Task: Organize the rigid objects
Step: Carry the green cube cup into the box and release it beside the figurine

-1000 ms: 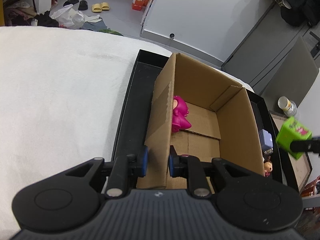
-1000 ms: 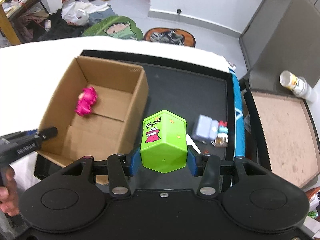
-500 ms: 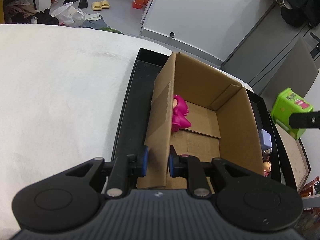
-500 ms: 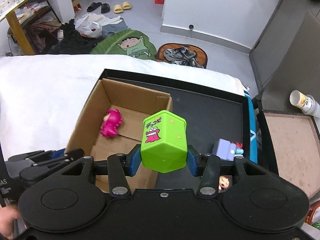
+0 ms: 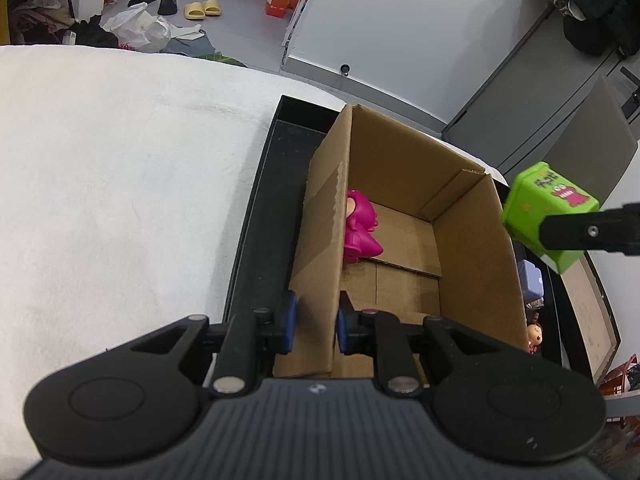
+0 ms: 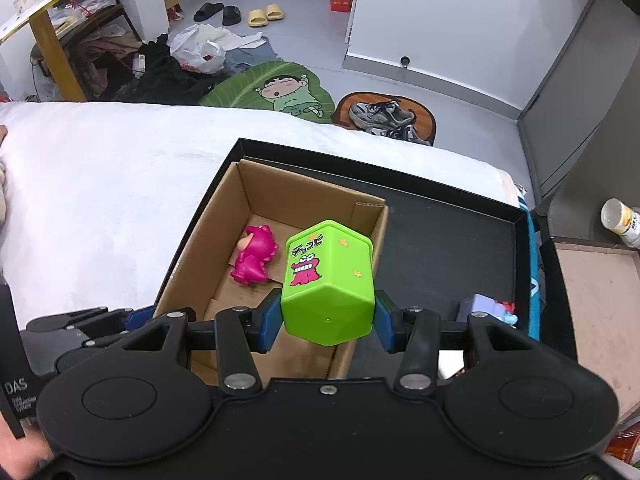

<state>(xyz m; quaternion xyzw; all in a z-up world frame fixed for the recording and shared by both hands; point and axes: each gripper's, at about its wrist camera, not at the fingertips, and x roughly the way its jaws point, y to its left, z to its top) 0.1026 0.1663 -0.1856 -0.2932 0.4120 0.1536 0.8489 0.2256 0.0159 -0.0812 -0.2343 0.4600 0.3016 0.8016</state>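
My right gripper (image 6: 327, 320) is shut on a green hexagonal tin (image 6: 328, 280) with a cartoon crocodile, held in the air over the near right part of the open cardboard box (image 6: 244, 184). The tin also shows in the left wrist view (image 5: 536, 208), above the box's right wall. A pink figure (image 5: 360, 228) lies on the box floor by the left wall; it shows in the right wrist view too (image 6: 256, 258). My left gripper (image 5: 314, 320) is shut on the box's near left wall (image 5: 320, 248).
The box stands in a black tray (image 6: 440, 248) on a white cloth-covered table (image 5: 120, 184). A purple toy (image 5: 530, 286) and a small doll (image 5: 534, 334) lie in the tray right of the box. A brown board (image 6: 600, 300) lies further right.
My right gripper has carried the green tin up and left, from over the tray to over the box. My left gripper has kept its hold on the box wall.
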